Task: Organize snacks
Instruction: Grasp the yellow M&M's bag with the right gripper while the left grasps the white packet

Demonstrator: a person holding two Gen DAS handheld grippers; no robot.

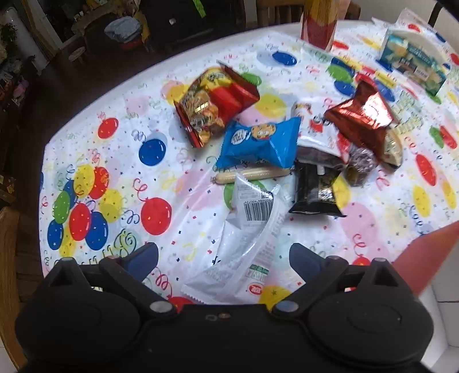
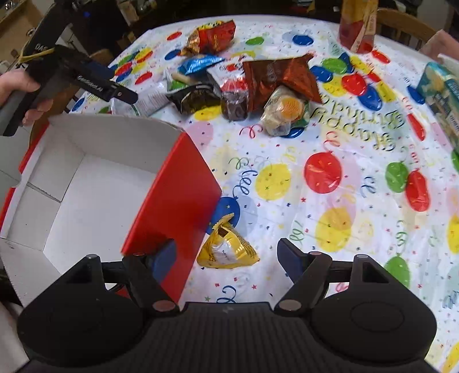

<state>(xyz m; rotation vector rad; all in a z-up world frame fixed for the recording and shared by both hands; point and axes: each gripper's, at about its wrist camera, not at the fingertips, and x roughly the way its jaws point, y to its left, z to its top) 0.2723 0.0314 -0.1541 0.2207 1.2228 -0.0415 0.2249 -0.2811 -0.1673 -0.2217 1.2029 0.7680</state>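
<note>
My left gripper is open over a white snack packet that lies flat on the balloon tablecloth between its fingers. Beyond it are a sausage stick, a blue cookie pack, a red-and-yellow snack bag, a black packet and a red foil bag. My right gripper is open too, with a small yellow packet on the cloth between its fingers. Its left finger is against the wall of an open red box, whose white inside holds nothing.
A popcorn box and a tall red-and-yellow bag stand at the far side of the round table. A hand holds the left tool above the box's far edge. Wooden chairs stand around the table.
</note>
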